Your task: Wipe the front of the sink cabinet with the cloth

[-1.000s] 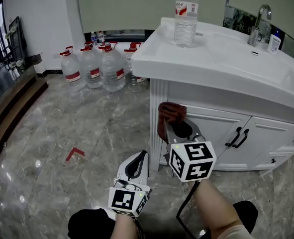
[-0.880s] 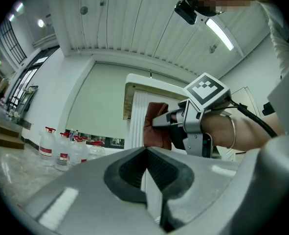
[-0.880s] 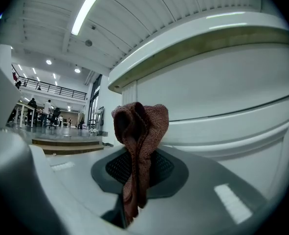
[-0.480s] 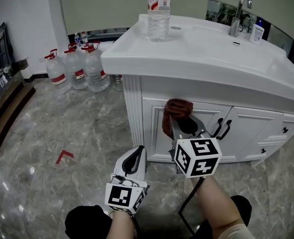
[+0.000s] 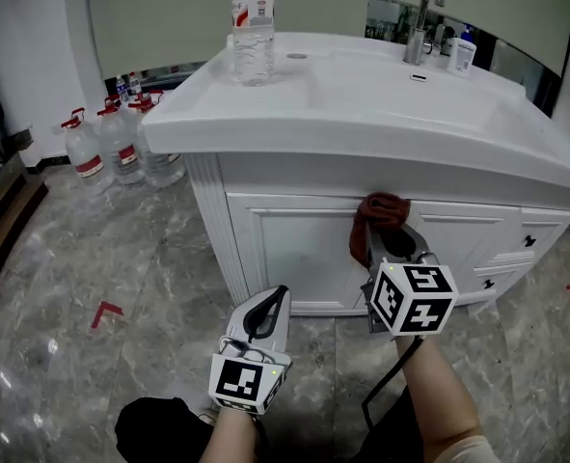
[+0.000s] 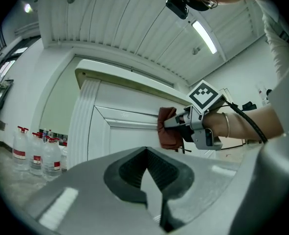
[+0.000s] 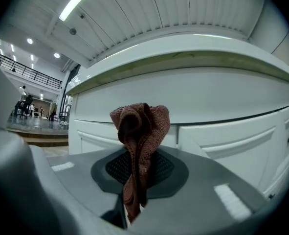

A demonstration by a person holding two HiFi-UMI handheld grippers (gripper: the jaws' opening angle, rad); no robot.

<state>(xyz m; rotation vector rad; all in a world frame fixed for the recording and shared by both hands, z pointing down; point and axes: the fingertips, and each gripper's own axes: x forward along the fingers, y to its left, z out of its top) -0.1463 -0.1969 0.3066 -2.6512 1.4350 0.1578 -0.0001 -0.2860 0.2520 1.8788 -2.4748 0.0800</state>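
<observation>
A reddish-brown cloth (image 5: 381,212) is bunched in my right gripper (image 5: 385,235), which is shut on it. The cloth presses against the white sink cabinet (image 5: 289,249) near the top of the doors, where two panels meet. In the right gripper view the cloth (image 7: 139,131) stands up out of the jaws, with the cabinet front (image 7: 217,102) right behind it. My left gripper (image 5: 266,318) hangs low in front of the cabinet, shut and holding nothing. The left gripper view shows the cloth (image 6: 167,130) against the door panel (image 6: 120,131).
A clear water bottle (image 5: 253,29) stands on the white countertop (image 5: 362,104), with a faucet (image 5: 420,13) and a small bottle (image 5: 461,51) further back. Several large water jugs (image 5: 111,141) stand on the marble floor at left. A red mark (image 5: 105,312) lies on the floor.
The right gripper has carried the cloth rightward along the cabinet front, from the left corner post onto the door panels. The left gripper has stayed low and shut.
</observation>
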